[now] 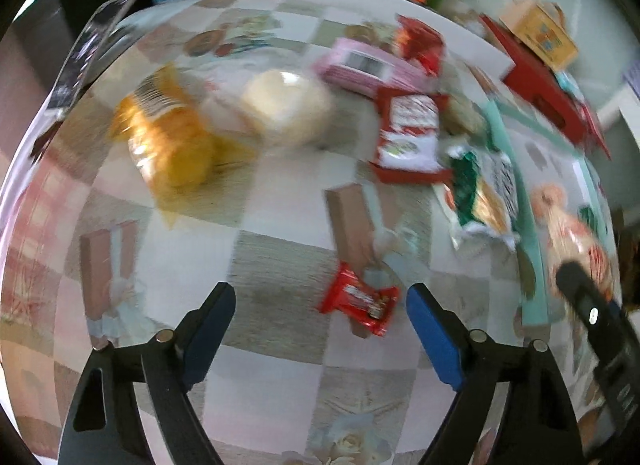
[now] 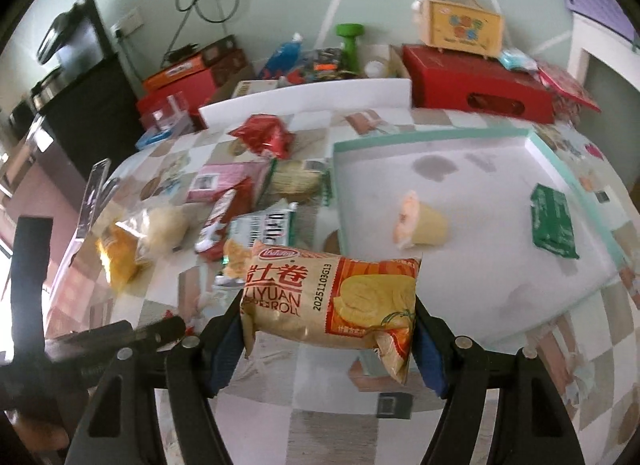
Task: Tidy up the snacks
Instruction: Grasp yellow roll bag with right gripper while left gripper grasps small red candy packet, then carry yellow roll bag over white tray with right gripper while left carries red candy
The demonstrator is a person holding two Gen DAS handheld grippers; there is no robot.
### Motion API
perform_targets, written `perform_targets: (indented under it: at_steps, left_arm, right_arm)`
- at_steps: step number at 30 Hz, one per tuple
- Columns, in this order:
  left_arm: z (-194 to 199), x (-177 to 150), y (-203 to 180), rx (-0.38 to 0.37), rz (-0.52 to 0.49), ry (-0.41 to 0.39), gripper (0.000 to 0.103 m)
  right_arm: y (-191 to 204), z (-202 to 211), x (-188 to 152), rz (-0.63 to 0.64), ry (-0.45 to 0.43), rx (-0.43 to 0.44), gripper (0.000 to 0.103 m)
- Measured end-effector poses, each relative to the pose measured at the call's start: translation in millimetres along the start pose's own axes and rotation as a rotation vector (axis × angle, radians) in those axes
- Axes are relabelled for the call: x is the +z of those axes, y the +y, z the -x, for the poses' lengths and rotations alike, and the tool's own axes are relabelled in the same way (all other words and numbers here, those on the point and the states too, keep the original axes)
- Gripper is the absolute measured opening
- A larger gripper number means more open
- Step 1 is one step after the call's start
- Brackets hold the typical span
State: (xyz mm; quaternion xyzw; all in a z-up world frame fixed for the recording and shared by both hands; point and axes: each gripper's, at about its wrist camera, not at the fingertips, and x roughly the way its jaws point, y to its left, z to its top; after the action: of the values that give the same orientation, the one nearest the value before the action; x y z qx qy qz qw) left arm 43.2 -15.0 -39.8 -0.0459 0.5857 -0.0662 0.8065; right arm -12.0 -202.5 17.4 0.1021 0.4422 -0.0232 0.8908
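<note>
**Roll pack in transit to tray, most snacks still loose**

Right gripper [image 2: 330, 339] is clamped on a beige-orange cheese roll pack [image 2: 332, 301], lower centre of the right wrist view, pack held crosswise between the blue pads, off the table and just short of the tray's near-left corner. Left gripper [image 1: 320, 329] has its jaws wide apart, nothing in them, hovering low over the checkered tablecloth [image 1: 280, 285] with a small red candy wrapper [image 1: 360, 303] lying just ahead between the fingertips, not touched.

Done so far, as I judge it: the teal-rimmed white tray [image 2: 432, 137], right half of the right wrist view, holds only two items, a pudding cup [image 2: 420, 223] on its side near the middle and a green packet [image 2: 554, 227] toward the right edge. Rest of the tray floor is bare.

Left to do: the roll pack still needs placing. Loose pile on the cloth left of the tray: red crinkled bag [image 2: 264, 137], pink box [image 2: 224, 181], bundled noodles [image 2: 294, 181], red-white bar pack [image 2: 218, 225], black-white lettered pack [image 2: 264, 231], yellow chip bag [image 2: 120, 253], pale round bread pack [image 2: 166, 227]. Left wrist view is motion-blurred, so its labels are unreadable.

Early stage, roughly two in, one in hand, eight or so waiting
</note>
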Motion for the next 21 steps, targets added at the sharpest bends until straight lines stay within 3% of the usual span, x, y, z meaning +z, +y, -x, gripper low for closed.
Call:
perform_targets:
  at_steps: [4,7,9,11,13,21]
  left_arm:
    - [-4.6,-1.6,-16.8,0.001,-0.076,0.014,0.084]
    - [-8.0,-1.9,-23.1,-0.001,-0.101,0.024,0.064]
    - [-9.1,-1.7,-27.4,0.015,-0.116,0.019,0.059]
    - [-9.0,-1.0,-28.8,0.006,-0.117,0.016,0.043]
    - [-8.3,-0.8,-30.8,-0.002,-0.12,0.013,0.037]
    - [-2.1,0.3,-26.6,-0.02,-0.118,0.0,0.029]
  right_arm:
    - [-7.5,-0.9,2.0,-0.027,0.004,-0.002,0.076]
    - [-10.1,-0.8,1.6,-0.035,0.005,-0.005,0.076]
    - [-10.1,-1.8,1.4,-0.037,0.007,-0.006,0.076]
    - [-10.2,-2.0,1.6,-0.037,0.008,-0.005,0.076]
    - [-10.4,-1.9,1.6,-0.037,0.007,-0.006,0.076]
    - [-10.2,-1.4,1.7,-0.035,0.007,-0.005,0.076]
